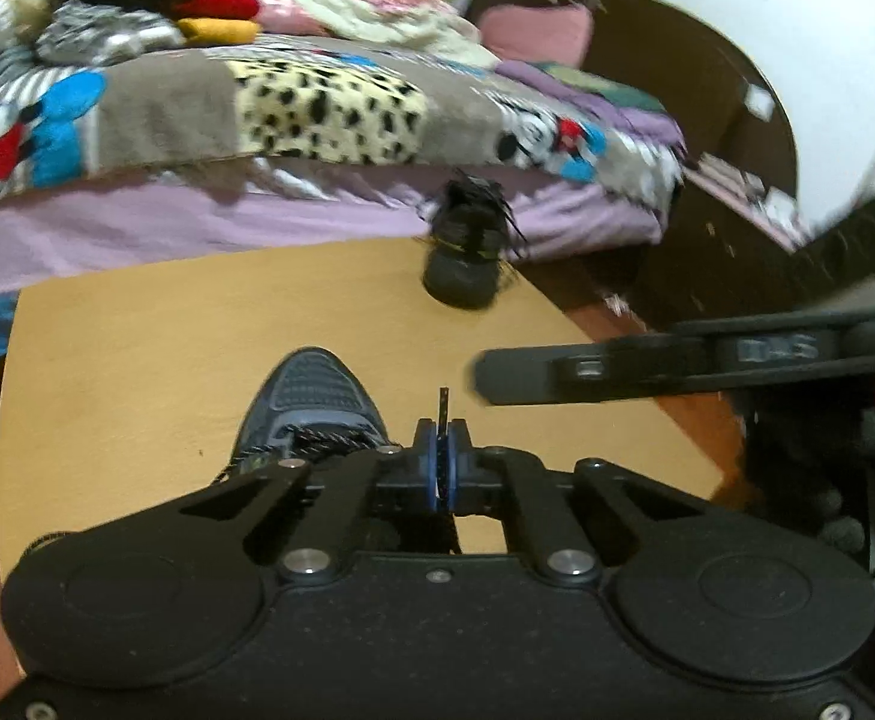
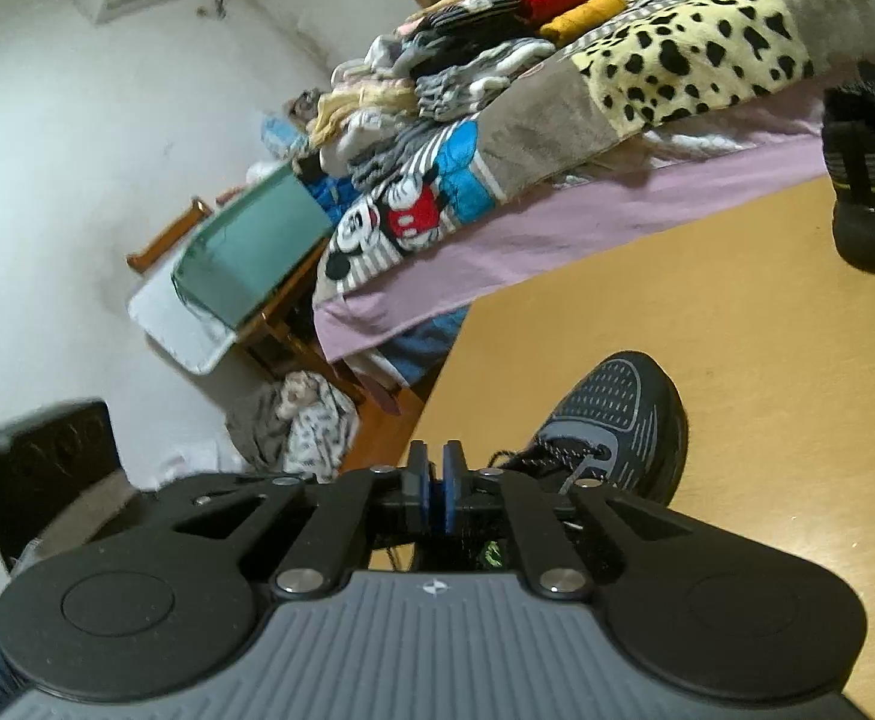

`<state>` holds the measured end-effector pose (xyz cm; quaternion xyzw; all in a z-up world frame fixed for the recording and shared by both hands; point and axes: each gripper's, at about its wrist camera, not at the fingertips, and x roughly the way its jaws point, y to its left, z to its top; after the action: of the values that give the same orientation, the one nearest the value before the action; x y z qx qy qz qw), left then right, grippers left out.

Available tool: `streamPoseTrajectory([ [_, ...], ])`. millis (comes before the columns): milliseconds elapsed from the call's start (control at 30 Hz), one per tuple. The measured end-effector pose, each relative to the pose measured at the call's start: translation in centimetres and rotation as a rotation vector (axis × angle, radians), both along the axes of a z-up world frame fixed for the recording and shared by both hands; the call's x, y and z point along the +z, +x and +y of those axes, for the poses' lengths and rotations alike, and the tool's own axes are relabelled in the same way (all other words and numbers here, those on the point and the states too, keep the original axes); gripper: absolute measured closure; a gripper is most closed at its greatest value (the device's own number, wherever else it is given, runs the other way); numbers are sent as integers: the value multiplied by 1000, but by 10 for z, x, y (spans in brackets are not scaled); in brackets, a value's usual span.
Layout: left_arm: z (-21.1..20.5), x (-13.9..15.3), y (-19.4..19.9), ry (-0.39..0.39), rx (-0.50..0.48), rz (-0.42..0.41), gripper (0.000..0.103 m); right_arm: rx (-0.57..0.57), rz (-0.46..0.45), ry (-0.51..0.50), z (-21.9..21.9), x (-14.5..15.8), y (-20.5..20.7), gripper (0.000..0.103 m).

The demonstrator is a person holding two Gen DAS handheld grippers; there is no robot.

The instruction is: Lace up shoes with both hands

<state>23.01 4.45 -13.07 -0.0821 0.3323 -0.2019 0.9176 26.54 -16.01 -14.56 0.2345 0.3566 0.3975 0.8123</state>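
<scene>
Hand-held gripper, left point(image 1: 444, 459): jaws pressed together on a thin black lace end point(image 1: 443, 405), whose stiff tip stands up just above the pads. It sits over the tabletop point(image 1: 137, 360) just right of the near shoe.

Near shoe point(image 1: 311, 402): grey-blue mesh trainer, toe pointing away, standing on the tabletop close in front of both tools; a speckled black-and-white lace point(image 2: 563, 450) crosses its throat. How many eyelets are filled cannot be told, as the linkages hide the rest.

Hand-held gripper, right point(image 2: 436, 480): jaws slightly parted, a narrow gap showing between the blue pads, nothing visibly held. It sits just left of the near shoe in its own view, and reaches in from the right in the left camera.

Far shoe point(image 1: 467, 240): dark trainer with loose laces, at the far edge of the tabletop against the bed point(image 1: 257, 204), well apart from the work.

Step in hand, as judged: one lace end secured, the other side to be taken up. Advice: keep the left grip near the tip so it stays stiff for threading; bring the right jaws onto the free strand beside the throat; pull evenly so the shoe does not slide.

Count: shoes, two; hand-held grippers, two; lace ends gripped, one; tabletops, one; beds, one.
</scene>
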Motion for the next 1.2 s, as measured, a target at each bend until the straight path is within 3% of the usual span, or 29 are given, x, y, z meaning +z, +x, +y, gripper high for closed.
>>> streamPoseTrajectory([
  [67,12,-1,3,-85,44,12,101,-2,-10,9,-7,3,1,66],
  [167,28,-3,7,-228,93,43,101,41,-79,-49,-8,11,-1,65],
  [233,35,-6,10,-324,106,75,101,79,-162,-148,0,16,-8,65],
  [300,38,-8,11,-388,108,93,101,100,-249,-261,14,17,-18,65],
  [400,37,-8,11,-444,93,110,101,119,-311,-332,26,16,-24,65],
  [533,35,-8,12,-486,76,136,101,133,-361,-381,36,15,-28,68],
  [667,35,-9,14,-508,68,151,101,144,-345,-352,35,14,-28,96],
  [700,36,-9,14,-512,64,153,101,147,-349,-359,36,14,-29,99],
  [767,39,-9,15,-528,76,155,100,146,-365,-377,38,14,-31,99],
  [900,49,-9,16,-536,108,152,87,150,-413,-425,42,16,-36,99],
  [1067,45,-7,17,-532,91,144,85,178,-456,-500,50,13,-44,99],
  [1100,44,-7,17,-523,96,144,86,181,-463,-508,51,13,-45,99],
  [1200,42,-9,18,-498,89,145,102,182,-467,-513,52,12,-47,99],
])
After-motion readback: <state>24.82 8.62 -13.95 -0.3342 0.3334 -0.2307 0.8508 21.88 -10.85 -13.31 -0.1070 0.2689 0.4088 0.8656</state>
